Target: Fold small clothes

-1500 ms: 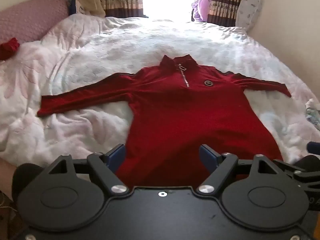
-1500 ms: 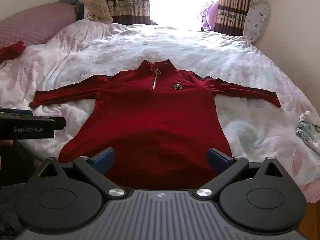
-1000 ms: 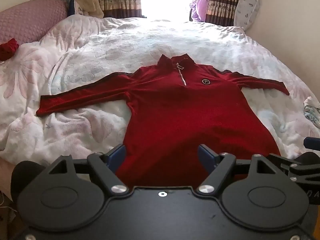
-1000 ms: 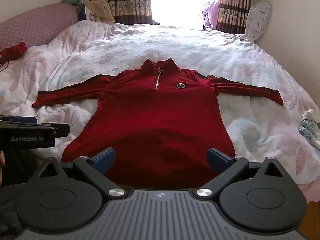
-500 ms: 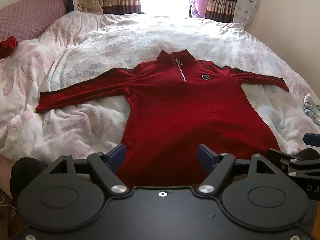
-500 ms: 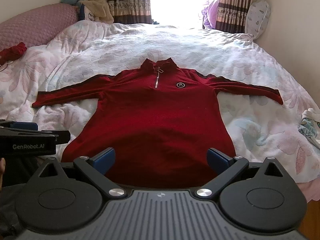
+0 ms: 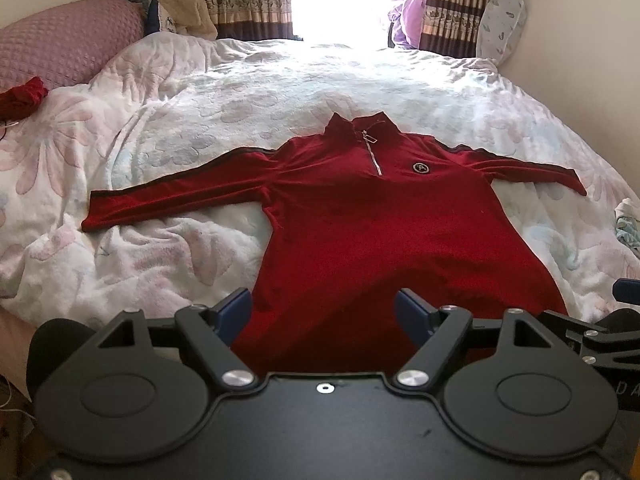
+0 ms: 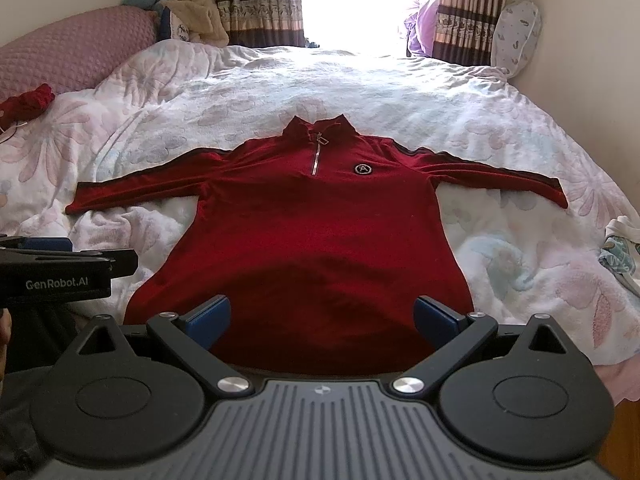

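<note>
A red long-sleeved top (image 7: 384,224) with a short zip and a round chest badge lies flat, front up, on the bed, both sleeves spread out sideways. It also shows in the right wrist view (image 8: 316,232). My left gripper (image 7: 324,308) is open and empty, above the hem near the bed's front edge. My right gripper (image 8: 322,316) is open and empty, also above the hem. The left gripper's side shows at the left of the right wrist view (image 8: 56,272).
A white flowered quilt (image 7: 280,92) covers the bed. A pink pillow (image 7: 60,48) and a small red cloth (image 7: 22,96) lie at the far left. Another garment (image 8: 620,252) lies at the right edge. Curtains (image 8: 260,4) and a wall stand behind.
Both grippers have drifted only slightly over the hem. The top has not moved and both stay open.
</note>
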Available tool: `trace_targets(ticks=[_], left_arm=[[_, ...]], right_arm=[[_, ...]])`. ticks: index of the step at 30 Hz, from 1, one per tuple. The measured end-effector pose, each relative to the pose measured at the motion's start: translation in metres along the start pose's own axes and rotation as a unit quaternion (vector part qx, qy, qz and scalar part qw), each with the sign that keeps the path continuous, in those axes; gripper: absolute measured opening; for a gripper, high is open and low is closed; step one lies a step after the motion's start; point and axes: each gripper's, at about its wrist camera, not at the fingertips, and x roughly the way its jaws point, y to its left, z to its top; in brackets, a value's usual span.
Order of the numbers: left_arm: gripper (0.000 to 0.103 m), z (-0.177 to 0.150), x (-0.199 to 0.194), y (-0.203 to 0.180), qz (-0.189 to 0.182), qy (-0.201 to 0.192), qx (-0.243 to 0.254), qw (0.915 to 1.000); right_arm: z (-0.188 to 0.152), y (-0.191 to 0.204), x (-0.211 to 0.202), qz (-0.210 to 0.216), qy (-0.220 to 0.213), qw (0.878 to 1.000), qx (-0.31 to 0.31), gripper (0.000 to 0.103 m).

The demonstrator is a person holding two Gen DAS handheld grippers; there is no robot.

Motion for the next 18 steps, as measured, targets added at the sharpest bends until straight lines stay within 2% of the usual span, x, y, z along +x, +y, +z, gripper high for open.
trace_targets(ticks=[18], left_arm=[[0.079,-0.0007,-0.0008,-0.0004,-0.003,-0.005,0.004,1.0000]], right_arm=[[-0.0001,0.0023,0.0007,0.001,0.003,1.000,-0.006,0.103]])
